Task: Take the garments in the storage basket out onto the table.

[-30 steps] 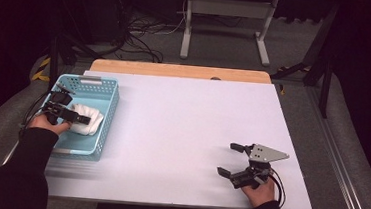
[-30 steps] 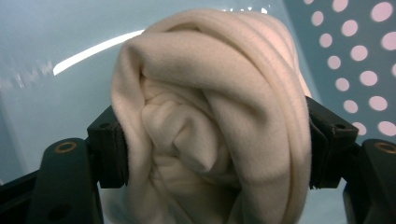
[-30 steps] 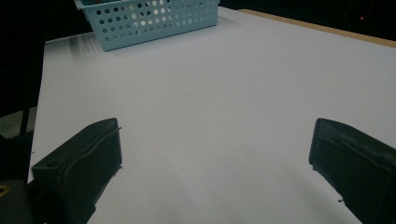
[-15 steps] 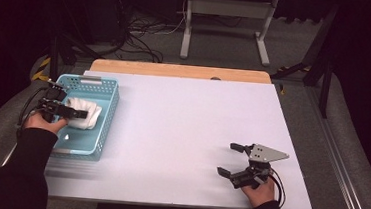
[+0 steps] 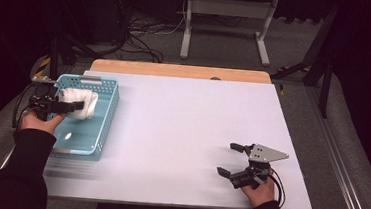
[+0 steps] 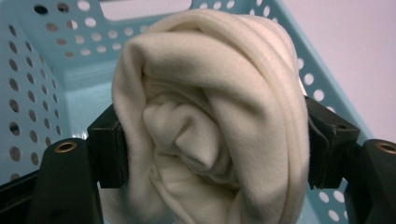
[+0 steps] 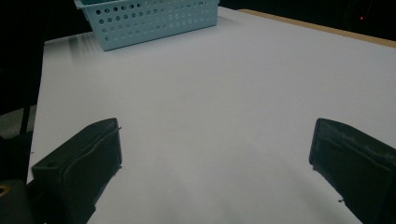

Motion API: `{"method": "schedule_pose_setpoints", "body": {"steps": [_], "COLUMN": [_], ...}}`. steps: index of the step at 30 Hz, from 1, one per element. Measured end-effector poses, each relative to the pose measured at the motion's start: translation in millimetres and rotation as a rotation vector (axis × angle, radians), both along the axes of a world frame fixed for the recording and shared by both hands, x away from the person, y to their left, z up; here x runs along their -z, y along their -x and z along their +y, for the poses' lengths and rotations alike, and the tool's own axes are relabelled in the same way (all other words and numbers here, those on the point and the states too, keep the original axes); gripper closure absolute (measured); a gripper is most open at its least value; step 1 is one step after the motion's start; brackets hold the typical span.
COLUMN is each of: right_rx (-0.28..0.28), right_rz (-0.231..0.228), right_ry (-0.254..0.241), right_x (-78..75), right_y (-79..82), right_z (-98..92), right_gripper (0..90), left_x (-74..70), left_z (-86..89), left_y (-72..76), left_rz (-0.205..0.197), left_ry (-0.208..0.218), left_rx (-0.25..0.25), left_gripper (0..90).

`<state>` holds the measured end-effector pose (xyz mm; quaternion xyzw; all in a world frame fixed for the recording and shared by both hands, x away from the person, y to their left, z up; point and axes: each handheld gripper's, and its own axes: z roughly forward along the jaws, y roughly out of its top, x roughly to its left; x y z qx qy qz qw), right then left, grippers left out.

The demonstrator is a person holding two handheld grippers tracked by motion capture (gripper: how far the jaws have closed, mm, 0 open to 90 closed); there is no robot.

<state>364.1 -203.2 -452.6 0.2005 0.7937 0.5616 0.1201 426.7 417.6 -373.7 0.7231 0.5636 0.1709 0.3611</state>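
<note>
Above blue basket (image 5: 103, 123), at its far end: left gripper (image 5: 70, 107) clamped on rolled white cloth (image 5: 77, 102), cloth raised over basket floor, jaws pressing both sides. Well right of basket, on white table (image 5: 181, 134): right gripper (image 5: 233, 160) resting, jaws spread wide, holding nothing.

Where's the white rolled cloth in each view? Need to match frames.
High view: white rolled cloth at left, over the blue basket, in the left gripper.
Left gripper view: cloth centre, clamped between both jaws.
Right gripper view: cloth not visible.
Shared landmark: the blue basket.
</note>
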Motion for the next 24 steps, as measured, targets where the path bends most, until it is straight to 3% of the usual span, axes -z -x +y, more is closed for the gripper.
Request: {"method": "schedule_pose_setpoints", "body": {"steps": [13,24], "right_rx": [0.000,-0.001], "right_rz": [0.000,0.000], "right_ry": [-0.002,-0.001], "right_x": [-0.2,-0.3], "right_y": [0.3,0.3], "right_z": [-0.4,-0.3], "right_gripper": [3.2,3.2], "left_x": [-15.4,-28.9], "left_z": [-9.4,-22.6], "left_y": [11.8,22.1], "left_rz": [-0.160,-0.271], "left_ry": [0.043,0.076], "left_rx": [-0.013,-0.019], "left_gripper": [25.7,24.9]}}
